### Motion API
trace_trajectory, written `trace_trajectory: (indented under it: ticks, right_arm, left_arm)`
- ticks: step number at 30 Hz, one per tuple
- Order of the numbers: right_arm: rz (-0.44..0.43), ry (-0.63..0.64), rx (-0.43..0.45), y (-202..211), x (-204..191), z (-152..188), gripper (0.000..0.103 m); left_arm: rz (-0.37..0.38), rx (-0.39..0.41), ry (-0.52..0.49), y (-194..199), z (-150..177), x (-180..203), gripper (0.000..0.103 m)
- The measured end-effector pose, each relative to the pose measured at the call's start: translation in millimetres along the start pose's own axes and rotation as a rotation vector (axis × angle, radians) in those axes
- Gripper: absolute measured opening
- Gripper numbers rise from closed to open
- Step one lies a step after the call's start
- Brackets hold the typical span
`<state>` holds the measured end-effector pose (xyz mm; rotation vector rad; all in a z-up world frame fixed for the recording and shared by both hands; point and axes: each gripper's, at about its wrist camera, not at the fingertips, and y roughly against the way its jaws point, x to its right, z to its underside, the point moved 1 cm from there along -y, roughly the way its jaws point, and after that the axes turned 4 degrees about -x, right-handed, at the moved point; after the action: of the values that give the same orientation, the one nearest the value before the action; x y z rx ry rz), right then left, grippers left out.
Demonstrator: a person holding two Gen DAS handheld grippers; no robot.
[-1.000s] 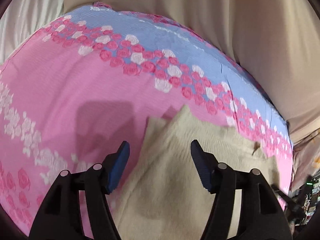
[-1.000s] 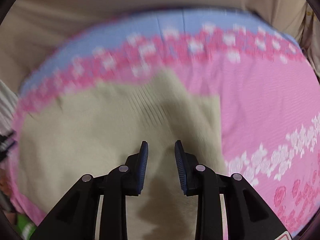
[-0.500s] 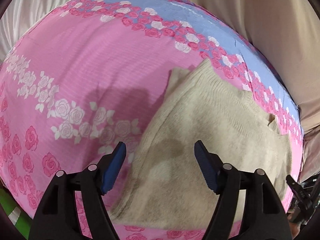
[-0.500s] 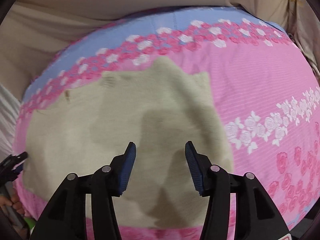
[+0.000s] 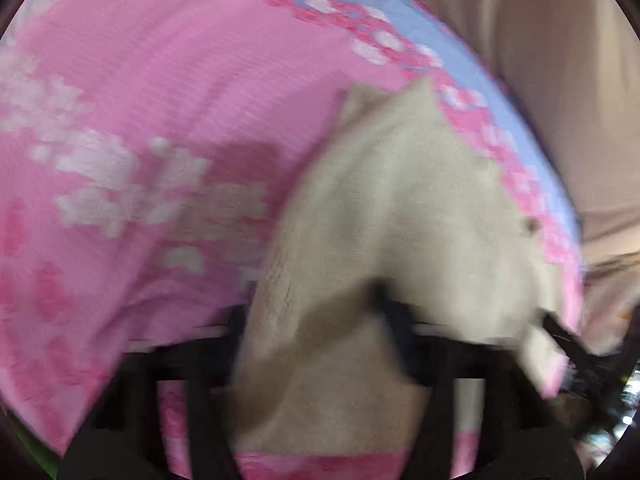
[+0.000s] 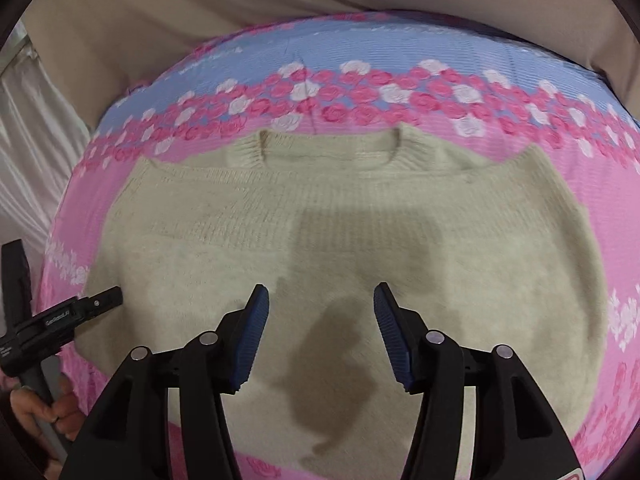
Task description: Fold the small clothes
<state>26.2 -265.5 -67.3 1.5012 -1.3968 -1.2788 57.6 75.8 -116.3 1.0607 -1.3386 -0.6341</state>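
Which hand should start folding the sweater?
Left. The left gripper sits at the sweater's side edge, jaws just closing with knit between them. The right gripper hangs over the middle, jaws just opening, nothing between them.

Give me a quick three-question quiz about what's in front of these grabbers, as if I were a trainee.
1. Pick one: the sweater is A red, B beige, C black.
2. True or false: the right gripper is clamped on the sweater.
3. Short answer: what colour is the band of the sheet that runs beyond the sweater's collar?

Key: 1 B. 2 False: its jaws, which have just been opening, stand apart above the knit with nothing between them. 3 Blue.
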Motion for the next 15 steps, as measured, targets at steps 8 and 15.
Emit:
trace_trajectory:
  ticks: [8,15]
  right_arm:
    - [0.032,0.030,-0.021,-17,-7,1,0.064]
    - [-0.085,-0.116,0.061,32,47,10,0.064]
  left_arm:
    - [0.243,0.075,-0.157,70,16,64,0.013]
    - [0.370,0.007,-0.501,79,56,212,0.013]
